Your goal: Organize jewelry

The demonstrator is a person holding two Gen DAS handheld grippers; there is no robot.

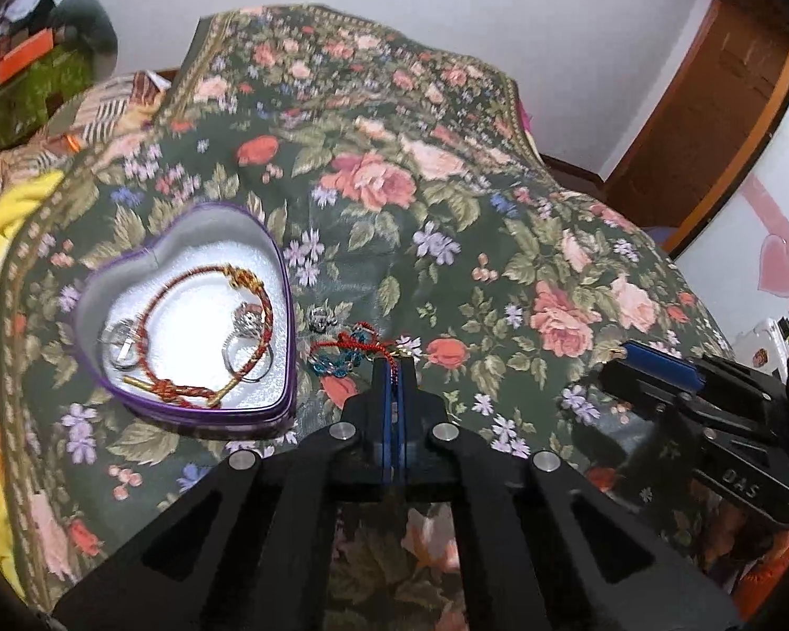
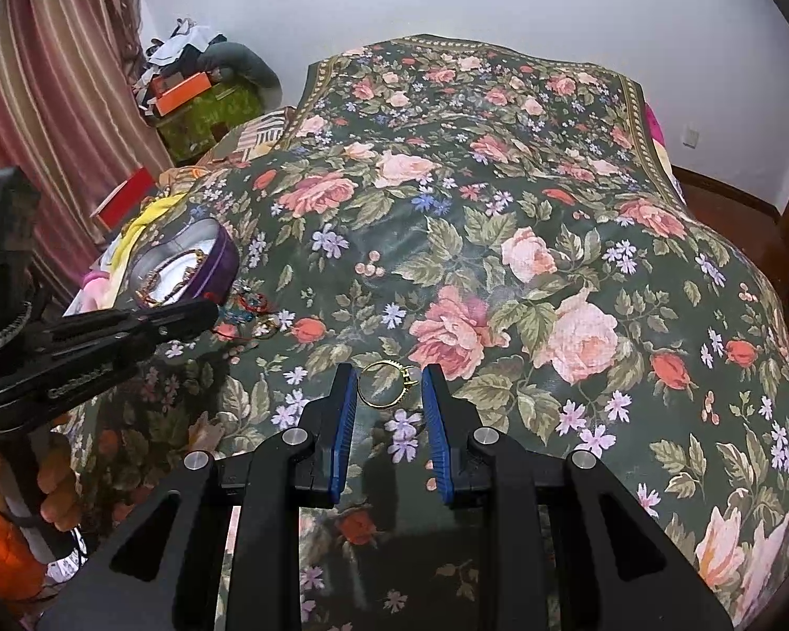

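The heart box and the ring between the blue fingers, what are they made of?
The heart box looks like thin metal tin: its inner wall shines dull silver, the outside is purple, and a white sparkly pad lines the bottom. The ring looks like gold-coloured metal, thin and shiny with tiny prongs; real gold or plating, I cannot tell. It lies on the flowery cloth between the open right gripper's fingers.

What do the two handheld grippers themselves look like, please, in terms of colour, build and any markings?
Both are matte black plastic linkage frames with triangular cut-outs and silver pivot pins. The left gripper and right gripper carry ribbed blue finger pads. Seen from the side, the right one bears raised letters reading "DAS"; the left one's embossed lettering is too blurred to read, and a braided cable runs behind it.
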